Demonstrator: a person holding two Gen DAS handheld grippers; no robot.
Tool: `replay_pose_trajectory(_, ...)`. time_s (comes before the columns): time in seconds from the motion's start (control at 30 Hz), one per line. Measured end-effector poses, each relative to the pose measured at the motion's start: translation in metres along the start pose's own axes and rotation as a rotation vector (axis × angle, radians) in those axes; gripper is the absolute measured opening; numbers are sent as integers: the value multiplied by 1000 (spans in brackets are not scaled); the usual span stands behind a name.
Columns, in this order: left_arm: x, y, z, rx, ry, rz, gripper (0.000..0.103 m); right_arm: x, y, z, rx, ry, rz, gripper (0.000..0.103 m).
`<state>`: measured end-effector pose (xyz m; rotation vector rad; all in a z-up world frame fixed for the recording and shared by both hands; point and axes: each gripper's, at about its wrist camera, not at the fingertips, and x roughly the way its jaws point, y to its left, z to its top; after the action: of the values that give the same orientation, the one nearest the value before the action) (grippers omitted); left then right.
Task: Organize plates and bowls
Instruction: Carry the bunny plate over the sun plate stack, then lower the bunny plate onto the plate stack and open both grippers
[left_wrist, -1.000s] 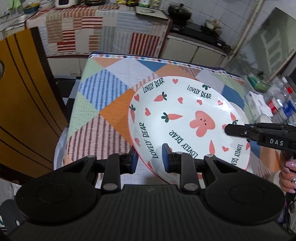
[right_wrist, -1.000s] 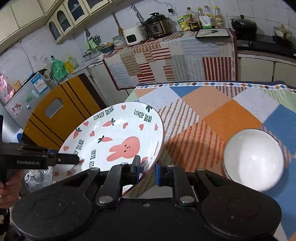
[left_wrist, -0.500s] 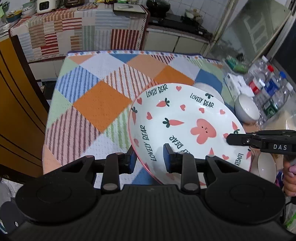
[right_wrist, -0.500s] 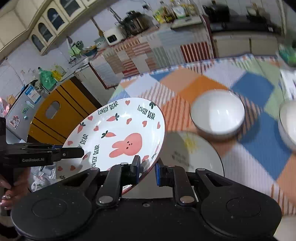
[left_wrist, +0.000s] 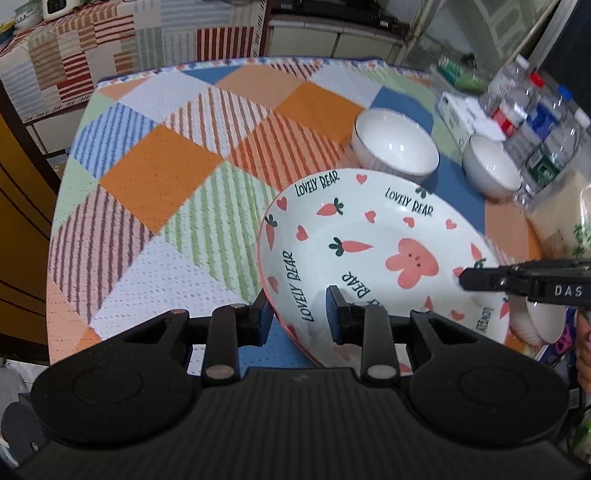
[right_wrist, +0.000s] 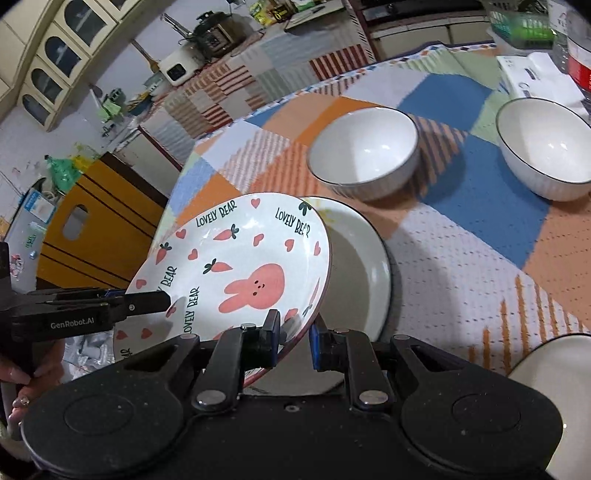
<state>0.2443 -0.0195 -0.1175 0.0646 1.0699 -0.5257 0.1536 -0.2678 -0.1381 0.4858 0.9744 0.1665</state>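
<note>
- I've got the bunny plate (left_wrist: 373, 254) up off the surface, tilted, pinched from both sides at once.
- Left claw (left_wrist: 299, 314) is clamped on the plate's near rim: one pad sits on the printed face, the other is tucked under the edge.
- Right claw (right_wrist: 293, 338) is gripping the opposite rim the same way, blue-lined pads squeezing the thin edge between them.
- From the left wrist camera I see the right claw reaching in from the right over the rim, a hand (left_wrist: 583, 354) behind it at the frame edge.
- From the right wrist camera the left claw comes in from the left, with fingers (right_wrist: 22, 384) wrapped round its handle.
- Under and just beyond the held plate lies a plain white plate (right_wrist: 360, 266) flat on the patchwork cloth (left_wrist: 159, 173); the bunny plate overlaps it in view, and I can't tell whether they touch.
- Two white bowls stand upright farther back on the surface: the nearer bowl (right_wrist: 364, 149) and the far bowl (right_wrist: 546, 142), well apart from each other.
- Another white dish (right_wrist: 554, 373) peeks in at the lower right of the right wrist view.
- Water bottles (left_wrist: 535, 122) crowd the surface's right edge beside the far bowl.
</note>
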Motion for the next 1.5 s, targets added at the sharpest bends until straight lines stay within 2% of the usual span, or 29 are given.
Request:
replay_pose_trajectory(0.33,24,-6,-7,10,53,4,28,10,-14,-5,-4,34,-54,21)
replay_pose_trajectory(0.47,28,-3,-5,9,71,-3,29,14,-13,-3,-10,40,-61,21)
replay_pose_trajectory(0.67,35,-1,-2,-5,96,-24,29,18,-7,2,-42,44,-117,22)
replay_pose_trajectory(0.9,38,1,-5,1,108,-37,29,25,17,-4,-141,45,-256,31)
replay_pose_trajectory(1.17,40,5,-4,-10,116,-70,28,26,25,-8,-204,18,-325,34)
replay_pose_trajectory(1.23,43,7,-5,-17,129,-92,28,27,33,-9,-230,16,-372,35)
replay_pose_trajectory(1.33,44,9,-7,-23,137,-110,26,37,52,-22,-345,16,-508,39)
replay_pose_trajectory(1.5,44,7,-7,-26,126,-92,26,44,57,-30,-416,-9,-569,39)
